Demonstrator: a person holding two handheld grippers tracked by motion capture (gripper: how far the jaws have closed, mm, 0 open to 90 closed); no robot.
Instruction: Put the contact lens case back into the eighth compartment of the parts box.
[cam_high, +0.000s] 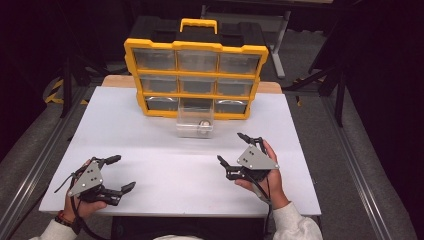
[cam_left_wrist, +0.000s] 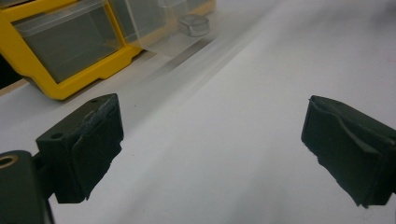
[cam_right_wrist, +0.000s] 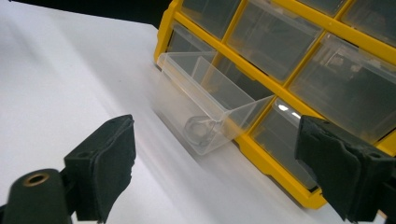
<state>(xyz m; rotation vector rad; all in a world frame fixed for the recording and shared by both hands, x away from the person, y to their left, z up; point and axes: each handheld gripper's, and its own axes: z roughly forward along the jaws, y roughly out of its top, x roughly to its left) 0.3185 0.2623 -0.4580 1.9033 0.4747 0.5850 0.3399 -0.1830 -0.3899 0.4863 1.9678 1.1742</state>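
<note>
L gripper (cam_high: 114, 174) near table (cam_high: 150, 150) front edge, jaws wide apart, empty. R gripper (cam_high: 234, 148) also spread wide w/ nothing between, aimed at clear drawer (cam_high: 195, 122), which sits pulled out of yellow organizer (cam_high: 196, 80) bottom row, well ahead of R jaws. Small round metal part (cam_high: 204, 123) inside drawer.

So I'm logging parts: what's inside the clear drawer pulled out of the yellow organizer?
The clear drawer holds one small round metallic piece, near its front. Its rear end, inside the yellow organizer, is hidden.
</note>
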